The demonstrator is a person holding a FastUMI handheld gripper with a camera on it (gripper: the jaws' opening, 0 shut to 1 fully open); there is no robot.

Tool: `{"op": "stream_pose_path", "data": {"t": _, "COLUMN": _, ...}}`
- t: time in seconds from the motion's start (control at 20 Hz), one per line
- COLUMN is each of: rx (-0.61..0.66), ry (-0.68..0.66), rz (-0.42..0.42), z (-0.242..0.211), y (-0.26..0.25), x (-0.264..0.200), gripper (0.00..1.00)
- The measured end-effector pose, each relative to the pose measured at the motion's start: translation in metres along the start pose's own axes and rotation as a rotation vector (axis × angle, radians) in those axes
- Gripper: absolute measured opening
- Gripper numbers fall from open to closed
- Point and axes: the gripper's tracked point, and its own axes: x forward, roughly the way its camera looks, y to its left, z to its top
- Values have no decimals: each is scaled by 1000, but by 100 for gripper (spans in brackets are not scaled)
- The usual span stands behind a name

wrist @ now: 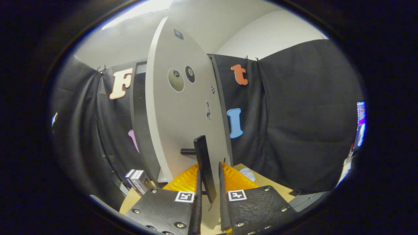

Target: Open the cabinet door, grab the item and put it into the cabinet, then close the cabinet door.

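**Gripping the cabinet handle, door swung partly out**

Straddling the black bar handle (205,166), the gripper (209,186) has one finger on each side of the bar's lower stretch; the left finger looks to lie against it, while a thin gap may remain on the right, so whether the claw is truly clamped I cannot tell. That vertical bar stands off the door on a short round black post. The pale grey flat cabinet door (183,107) rises straight ahead of the fingers, seen nearly edge-on and angled away from the dark cabinet body (140,130) on its left, so it stands partly open. Several small stickers dot the door's face, among them a round olive-green one and a dark oval one.

Just beyond the fingertips, at the foot of the door, an orange ribbed plastic object (240,181) lies on the light wooden tabletop (267,182); it sits outside the cabinet, spreading to both sides of the handle. A small pale round disc (247,174) rests on the table just right of it. Left of the cabinet's base stands a small stack of grey-and-white boxes (137,180). Black cloth drapes the booth behind everything.
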Motion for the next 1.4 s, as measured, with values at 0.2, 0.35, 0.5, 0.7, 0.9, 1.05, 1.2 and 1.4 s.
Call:
{"op": "stream_pose_path", "data": {"t": 0.2, "rx": -50, "ry": -3, "rz": 6, "z": 1, "y": -3, "x": 1, "gripper": 23}}
{"op": "stream_pose_path", "data": {"t": 0.35, "rx": -71, "ry": -4, "rz": 0, "z": 1, "y": -4, "x": 1, "gripper": 23}}
{"op": "stream_pose_path", "data": {"t": 0.5, "rx": -60, "ry": -1, "rz": -17, "z": 1, "y": -6, "x": -2, "gripper": 23}}
{"op": "stream_pose_path", "data": {"t": 0.7, "rx": -55, "ry": -5, "rz": -72, "z": 3, "y": -20, "x": -7, "gripper": 23}}
{"op": "stream_pose_path", "data": {"t": 0.9, "rx": -57, "ry": -16, "rz": -124, "z": 6, "y": -38, "x": -11, "gripper": 23}}
{"op": "stream_pose_path", "data": {"t": 1.05, "rx": -66, "ry": -24, "rz": -171, "z": 10, "y": -55, "x": -13, "gripper": 23}}
{"op": "stream_pose_path", "data": {"t": 1.2, "rx": -56, "ry": -15, "rz": -227, "z": 10, "y": -76, "x": -18, "gripper": 23}}
{"op": "stream_pose_path", "data": {"t": 1.4, "rx": -68, "ry": -24, "rz": -255, "z": 13, "y": -91, "x": -26, "gripper": 23}}
